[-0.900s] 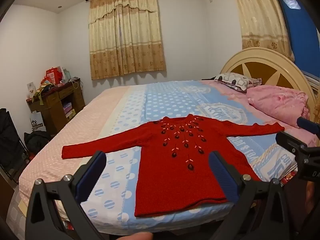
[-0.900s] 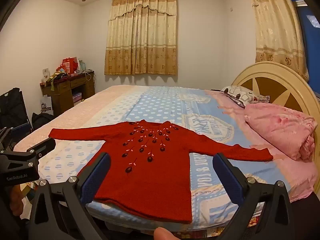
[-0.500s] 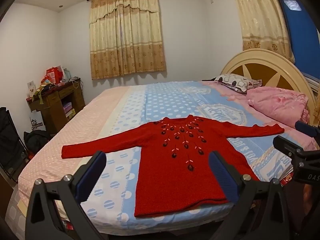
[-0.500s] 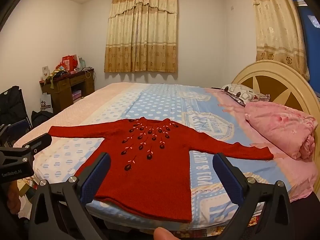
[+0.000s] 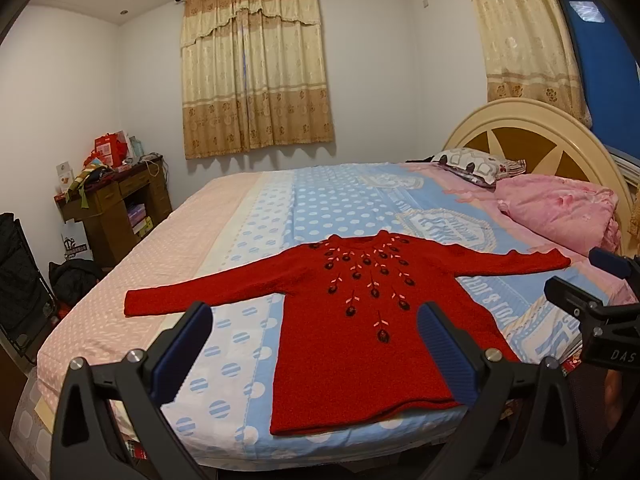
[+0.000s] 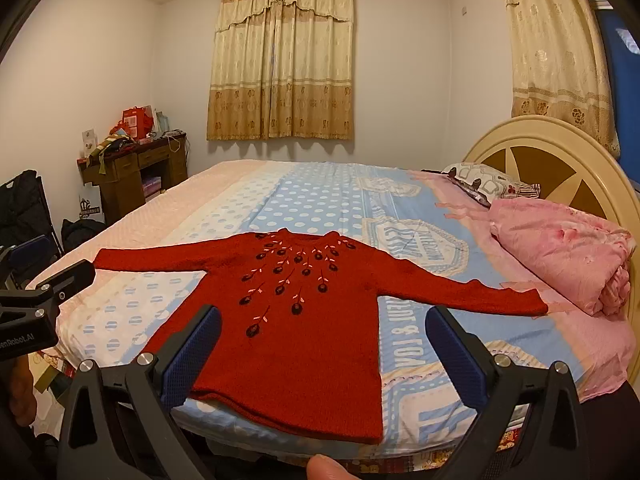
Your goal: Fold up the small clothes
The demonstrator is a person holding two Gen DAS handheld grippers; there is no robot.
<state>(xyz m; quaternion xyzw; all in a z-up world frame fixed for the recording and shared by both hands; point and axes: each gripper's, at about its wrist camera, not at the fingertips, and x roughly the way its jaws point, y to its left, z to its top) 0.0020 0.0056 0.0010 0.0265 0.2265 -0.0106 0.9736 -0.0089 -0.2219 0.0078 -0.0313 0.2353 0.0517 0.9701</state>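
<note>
We hold both hand-held grippers, left (image 5: 310, 350) and right (image 6: 322, 354), with jaws apart above the flat red sweater (image 5: 360, 320) on the bed (image 5: 320, 196); folding is not yet begun. Next: grasp a sleeve.

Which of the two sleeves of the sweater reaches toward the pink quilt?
The right sleeve: its cuff ends beside the pink quilt; the left sleeve points away.
</note>
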